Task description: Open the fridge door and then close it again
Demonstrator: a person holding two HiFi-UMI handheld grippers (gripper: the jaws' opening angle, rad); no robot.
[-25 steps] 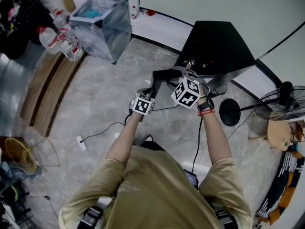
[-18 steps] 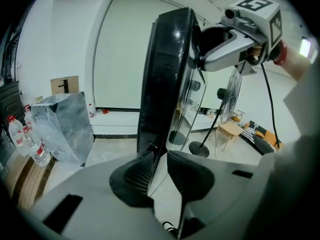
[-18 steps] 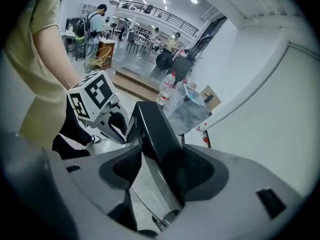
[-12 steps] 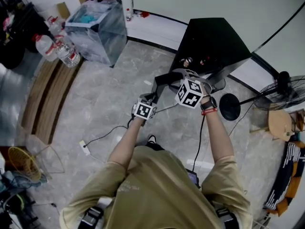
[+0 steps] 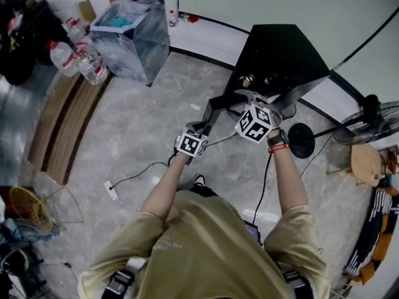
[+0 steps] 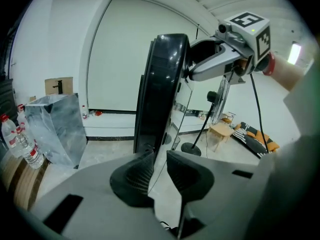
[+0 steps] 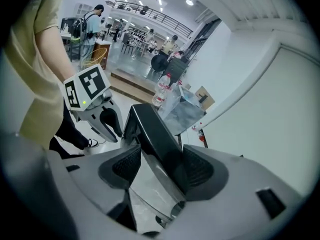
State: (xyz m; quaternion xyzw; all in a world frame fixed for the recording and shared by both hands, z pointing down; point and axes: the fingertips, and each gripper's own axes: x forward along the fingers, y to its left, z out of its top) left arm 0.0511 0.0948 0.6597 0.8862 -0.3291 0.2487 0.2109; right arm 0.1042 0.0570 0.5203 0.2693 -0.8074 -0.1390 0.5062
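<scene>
Now both grippers are holding the swung-out fridge door

Down below the head camera, the small black fridge (image 5: pixel 283 52) is standing against the white wall (image 5: pixel 262 2). Its fridge door (image 5: pixel 218 106) is hanging open, swung out over the grey marbled floor (image 5: pixel 137 129) toward the person.

The left gripper (image 6: pixel 159 156) is taking the door at its free upright edge. Its fingers have just been closing, the edge is sitting between them, and the ribbed pads are pressing on it from both sides. The right gripper (image 7: pixel 161 154) is working on the same door, up at its top and nearer the fridge body. Its fingers are closed on the door's black rim, which is filling the gap between the two pads. In the left gripper view the right gripper is showing above, biting the top of the door, with its marker cube (image 6: pixel 247 28) riding behind it. The person's forearms are reaching forward side by side, and a red band (image 5: pixel 278 147) is circling the right wrist.

Well apart from the fridge, to the left along the wall, a clear bin lined with plastic (image 5: pixel 131 33) is standing, with water bottles (image 5: pixel 78 58) just beside it. On the other side of the fridge a pedestal fan (image 5: pixel 371 136) is standing on its round black base (image 5: pixel 301 143), and a small wooden stool (image 5: pixel 365 174) is sitting near it. A white power strip (image 5: pixel 110 190) is lying on the floor to the left of the person, its dark cable trailing toward the person's feet
</scene>
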